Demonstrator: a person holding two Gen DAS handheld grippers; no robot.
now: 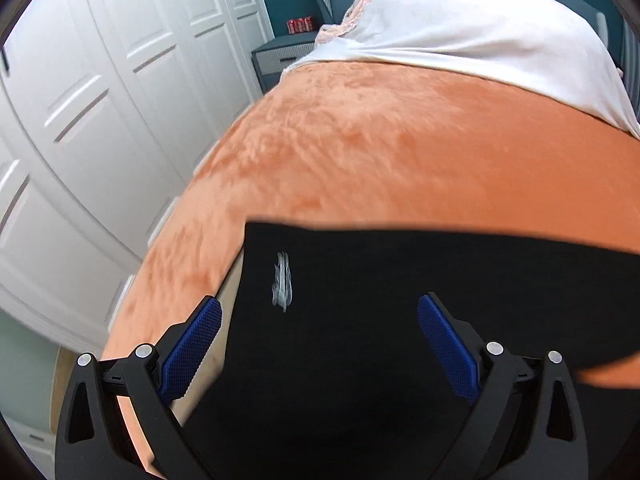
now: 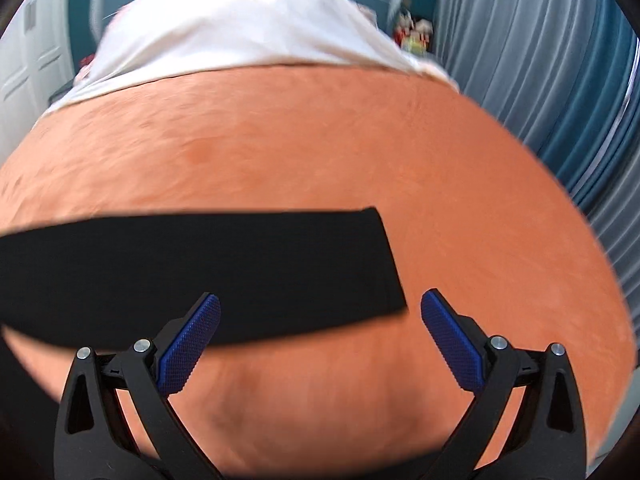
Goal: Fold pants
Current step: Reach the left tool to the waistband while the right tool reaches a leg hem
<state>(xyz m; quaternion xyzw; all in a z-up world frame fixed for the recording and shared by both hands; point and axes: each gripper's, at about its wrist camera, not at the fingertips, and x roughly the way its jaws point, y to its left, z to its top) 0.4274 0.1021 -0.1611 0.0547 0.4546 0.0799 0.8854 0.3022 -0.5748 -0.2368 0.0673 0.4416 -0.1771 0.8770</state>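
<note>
On the orange blanket (image 2: 320, 152), one pair of black pants (image 2: 192, 272) lies flat as a long band, its right end square with bare blanket beyond; one white pillow (image 1: 480, 28) lies farther back. Left gripper (image 1: 320, 320) and right gripper (image 2: 320, 316) hover, jaws wide apart, holding nothing

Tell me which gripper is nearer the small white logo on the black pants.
Left. The left gripper hangs open over the pants beside the logo; the right gripper is open at the far leg end.
</note>
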